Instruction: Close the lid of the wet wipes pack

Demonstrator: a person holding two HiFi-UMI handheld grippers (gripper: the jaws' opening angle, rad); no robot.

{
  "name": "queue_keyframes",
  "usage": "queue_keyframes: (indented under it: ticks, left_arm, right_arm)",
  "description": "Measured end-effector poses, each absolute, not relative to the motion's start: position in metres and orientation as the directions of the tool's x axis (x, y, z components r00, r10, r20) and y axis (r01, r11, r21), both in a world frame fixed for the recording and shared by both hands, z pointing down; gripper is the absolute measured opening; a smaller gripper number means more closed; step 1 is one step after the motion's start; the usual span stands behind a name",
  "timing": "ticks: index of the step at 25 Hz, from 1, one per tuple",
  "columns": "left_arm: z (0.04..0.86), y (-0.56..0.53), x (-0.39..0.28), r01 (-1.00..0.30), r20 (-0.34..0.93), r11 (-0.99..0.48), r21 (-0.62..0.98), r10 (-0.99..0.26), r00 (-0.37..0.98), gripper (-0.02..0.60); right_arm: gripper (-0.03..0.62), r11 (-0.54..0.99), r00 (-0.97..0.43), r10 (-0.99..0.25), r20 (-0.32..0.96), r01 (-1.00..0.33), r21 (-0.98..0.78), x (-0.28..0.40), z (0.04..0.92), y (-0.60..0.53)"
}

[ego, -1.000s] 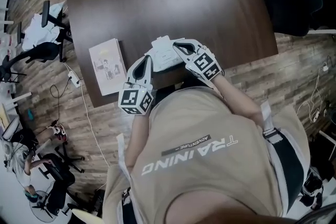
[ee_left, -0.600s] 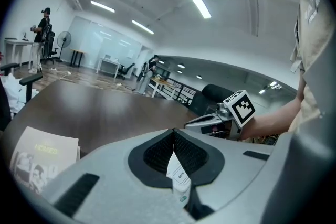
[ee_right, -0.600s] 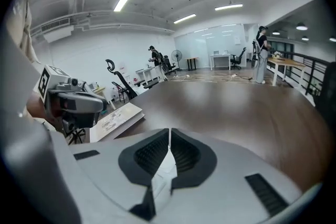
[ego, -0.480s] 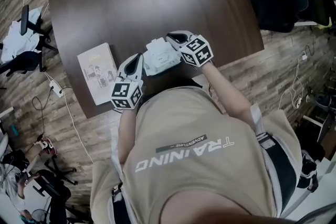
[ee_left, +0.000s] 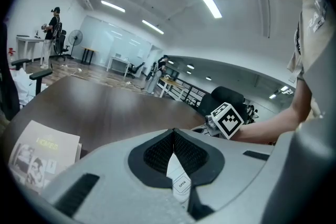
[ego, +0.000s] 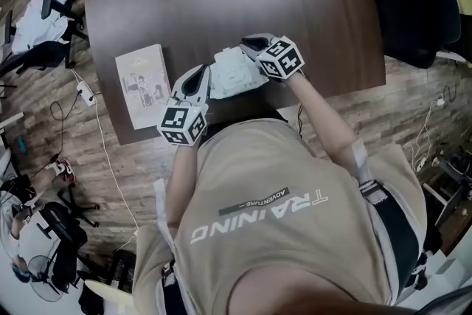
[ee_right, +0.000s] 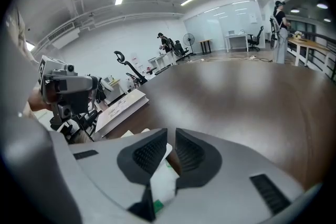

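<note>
Pack (ego: 234, 72) sank lower (booklet (ego: 141, 85) apparently lies beside)

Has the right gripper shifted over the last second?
Yes. The right gripper, shut on the wet wipes pack, has moved farther in from the table's near edge.

Right tool (ee_right: 171, 135) pinches the white wipes pack (ee_right: 160, 183) over the table (ee_right: 252, 92).
</note>
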State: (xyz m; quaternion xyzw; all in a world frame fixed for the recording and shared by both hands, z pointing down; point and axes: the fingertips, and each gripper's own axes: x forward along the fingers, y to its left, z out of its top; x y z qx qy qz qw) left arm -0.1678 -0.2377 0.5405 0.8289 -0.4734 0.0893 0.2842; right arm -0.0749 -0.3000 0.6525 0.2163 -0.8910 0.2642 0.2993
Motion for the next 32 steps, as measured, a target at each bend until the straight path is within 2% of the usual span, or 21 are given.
queue_keyframes:
  ticks: [2, 3, 4, 12, 15, 20, 32]
  left_arm:
    - [0.542, -0.238, -0.171, -0.853, 0.429, -0.371, 0.366, -0.746, 0.509, 0.005]
    - [0.545, -0.237, -0.174, -0.862, 0.437, -0.355, 0.361, -0.752, 0.493, 0.005]
    - [0.548, -0.235, -0.177, -0.869, 0.444, -0.337, 0.362, -0.758, 0.478, 0.005]
    - [0.558, -0.226, -0.178, -0.887, 0.472, -0.275, 0.372, -0.767, 0.436, 0.005]
    - [0.561, -0.224, -0.184, -0.891, 0.475, -0.267, 0.368, -0.769, 0.427, 0.005]
    - [0.563, -0.217, -0.186, -0.893, 0.477, -0.247, 0.375, -0.775, 0.415, 0.005]
    - [0.550, -0.208, -0.188, -0.898, 0.446, -0.251, 0.361, -0.799, 0.403, 0.005]
  right_arm:
    - [0.037, 0.781, -0.729, -0.188, 0.658, -0.518, -0.350, -0.078, 0.664, -0.302]
    - [0.094, 0.791, -0.731, -0.165, 0.663, -0.499, -0.354, -0.081, 0.670, -0.302]
    - [0.110, 0.800, -0.733, -0.141, 0.665, -0.480, -0.360, -0.084, 0.674, -0.300]
    - [0.109, 0.794, -0.739, 0.030, 0.673, -0.392, -0.465, -0.094, 0.696, -0.289]
    - [0.086, 0.810, -0.731, 0.070, 0.679, -0.356, -0.467, -0.101, 0.700, -0.287]
    - [0.054, 0.794, -0.756, 0.063, 0.651, -0.358, -0.492, -0.101, 0.693, -0.287]
    - [0.049, 0.846, -0.811, 0.000, 0.585, -0.312, -0.432, -0.096, 0.654, -0.280]
